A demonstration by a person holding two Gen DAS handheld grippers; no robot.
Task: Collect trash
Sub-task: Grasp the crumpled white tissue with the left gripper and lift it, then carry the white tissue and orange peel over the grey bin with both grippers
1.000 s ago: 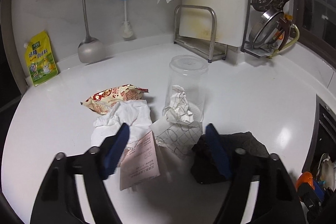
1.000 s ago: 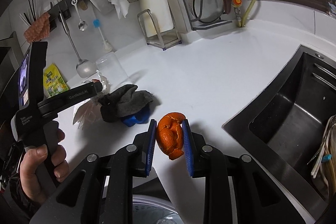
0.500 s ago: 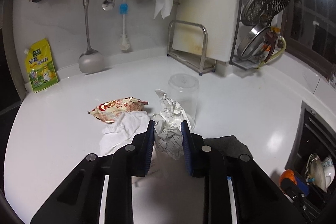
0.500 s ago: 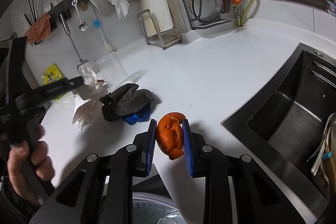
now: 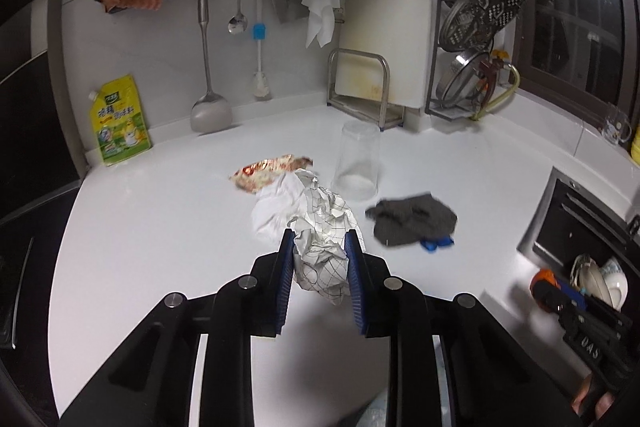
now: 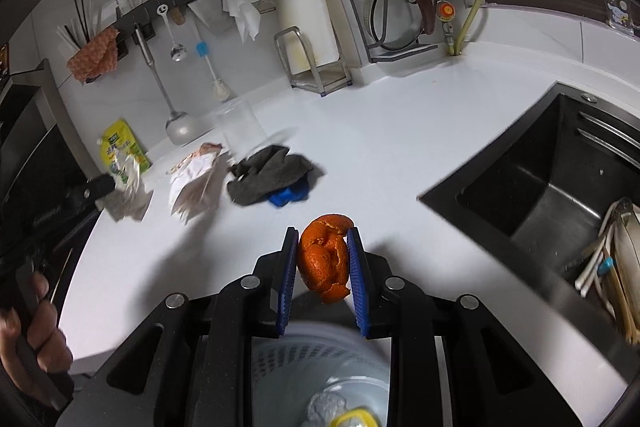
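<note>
Now the left gripper clamps a crumpled, grid-printed white paper wad above the worktop; the right gripper pinches curled orange peel over its front edge.

The left claw is sitting low in the centre of its frame, blue pads pinching crumpled paper. The right claw is doing likewise — clamping an orange peel. A hand is gripping a handle at lower left.
</note>
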